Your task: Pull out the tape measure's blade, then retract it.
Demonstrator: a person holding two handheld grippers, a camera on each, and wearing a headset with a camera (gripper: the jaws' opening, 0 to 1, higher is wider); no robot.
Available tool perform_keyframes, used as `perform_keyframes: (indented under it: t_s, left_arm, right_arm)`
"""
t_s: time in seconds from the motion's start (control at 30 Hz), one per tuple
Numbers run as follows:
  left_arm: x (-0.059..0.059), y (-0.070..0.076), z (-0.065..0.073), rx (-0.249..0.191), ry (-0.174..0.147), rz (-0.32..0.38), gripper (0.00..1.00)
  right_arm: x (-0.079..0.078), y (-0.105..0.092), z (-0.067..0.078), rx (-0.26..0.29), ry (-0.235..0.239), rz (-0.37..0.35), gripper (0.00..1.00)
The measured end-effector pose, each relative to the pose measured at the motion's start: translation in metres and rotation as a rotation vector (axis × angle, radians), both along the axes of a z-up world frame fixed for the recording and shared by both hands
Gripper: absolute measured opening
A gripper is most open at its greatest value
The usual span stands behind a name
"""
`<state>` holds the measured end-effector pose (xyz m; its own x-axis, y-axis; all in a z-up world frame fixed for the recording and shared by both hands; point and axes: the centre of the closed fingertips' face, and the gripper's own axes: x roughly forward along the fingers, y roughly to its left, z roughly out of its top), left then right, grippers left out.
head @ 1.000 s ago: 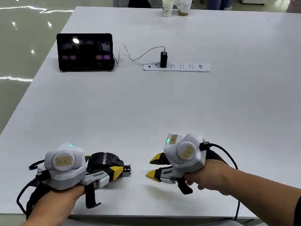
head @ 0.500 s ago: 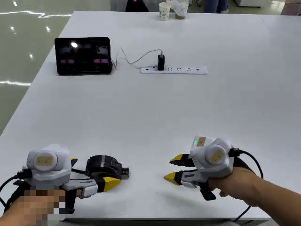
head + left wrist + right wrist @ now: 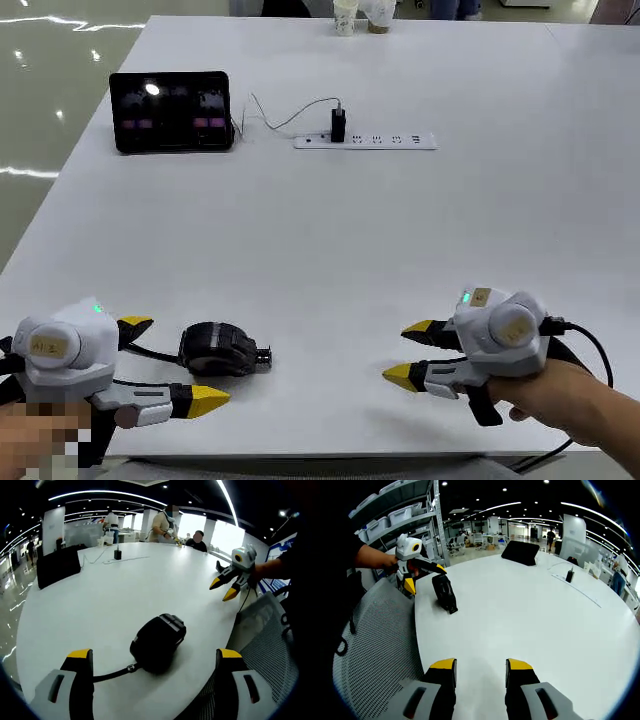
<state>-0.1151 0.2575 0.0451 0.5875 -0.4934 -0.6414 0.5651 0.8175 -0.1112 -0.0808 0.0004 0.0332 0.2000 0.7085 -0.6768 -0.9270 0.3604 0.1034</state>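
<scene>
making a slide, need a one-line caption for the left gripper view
Left gripper, jaws open, facing a black tape measure on the white table, right gripper open beyond.

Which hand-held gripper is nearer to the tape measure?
Left. The left hand-held gripper sits open close beside the tape measure, not touching it; the right hand-held gripper is much farther off, on its opposite side.

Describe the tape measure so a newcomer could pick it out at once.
Start at the big white table and go to its near edge, left side. There, just ahead of the open left claw and not gripped, lies the tape measure. It is the one small rounded black case, a thin strap trailing off it; the tablet and power strip sit far back.
</scene>
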Motion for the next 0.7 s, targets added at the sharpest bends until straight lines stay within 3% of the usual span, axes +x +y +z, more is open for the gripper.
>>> perform_keyframes:
  t_s: [0.13,0.23,0.4,0.6,0.7]
  left_arm:
    - [0.002,0.006,0.002,-0.008,0.011,0.006,0.99]
    - [0.004,0.013,0.005,0.001,-0.003,0.016,0.99]
    - [0.003,0.025,0.004,0.011,0.021,0.040,0.99]
    - [-0.004,0.030,0.008,0.007,0.018,0.021,0.99]
    - [-0.012,0.033,0.006,0.011,0.046,0.003,0.99]
  right_arm:
    - [-0.001,-0.015,-0.003,-0.019,0.003,-0.016,0.39]
    - [-0.001,-0.025,-0.003,-0.035,-0.003,-0.026,0.42]
    - [-0.002,-0.047,-0.008,-0.092,-0.037,-0.004,0.49]
    - [-0.001,-0.070,-0.007,-0.097,-0.021,-0.048,0.55]
    - [-0.002,-0.084,-0.008,-0.105,-0.010,-0.082,0.62]
